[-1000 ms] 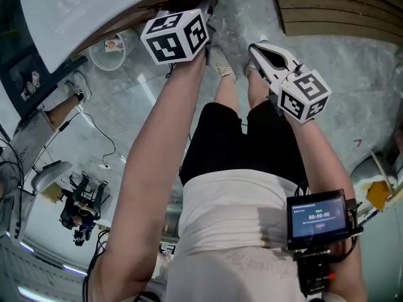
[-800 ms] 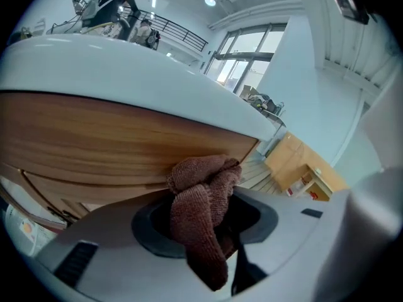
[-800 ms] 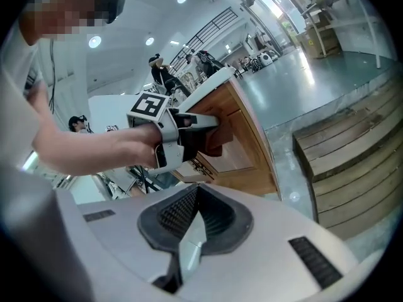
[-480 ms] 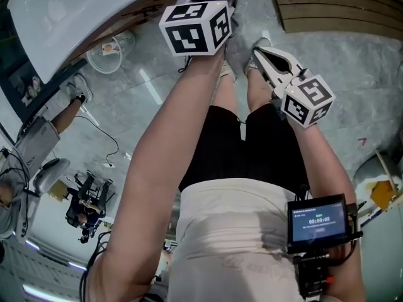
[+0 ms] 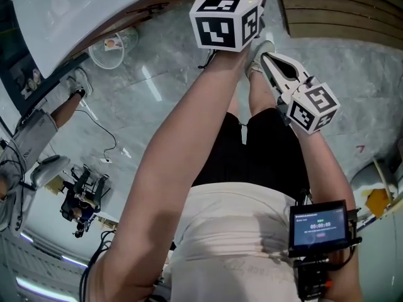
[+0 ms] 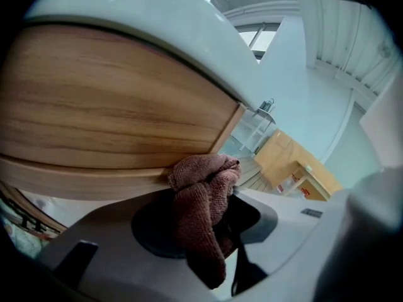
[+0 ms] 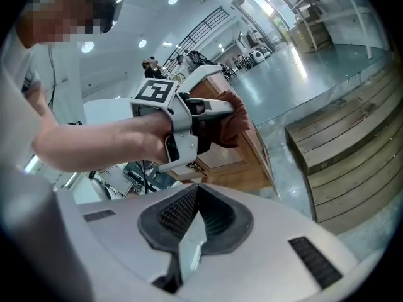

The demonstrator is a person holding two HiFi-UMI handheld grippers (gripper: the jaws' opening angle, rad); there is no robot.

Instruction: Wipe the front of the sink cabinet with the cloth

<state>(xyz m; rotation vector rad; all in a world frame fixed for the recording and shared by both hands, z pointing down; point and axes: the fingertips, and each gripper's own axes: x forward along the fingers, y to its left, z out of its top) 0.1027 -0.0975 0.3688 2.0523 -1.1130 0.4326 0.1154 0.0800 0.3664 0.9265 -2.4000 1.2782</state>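
Observation:
A reddish-brown cloth is bunched in my left gripper, which is shut on it. The cloth presses against the wood-grain front of the sink cabinet, just below the white sink top. In the head view only the left gripper's marker cube shows; its jaws are hidden under the sink top. The right gripper view shows the left gripper holding the cloth at the cabinet. My right gripper hangs shut and empty, back from the cabinet beside the left arm.
Wooden steps stand to the right of the cabinet. On the marble floor lie a white round fan, a cable and dark equipment. Another person's leg and shoe show at the left. A small screen is mounted behind my right hand.
My left gripper has slid to the right along the cabinet front with the cloth in it. The right gripper has drifted slightly right and stayed shut.

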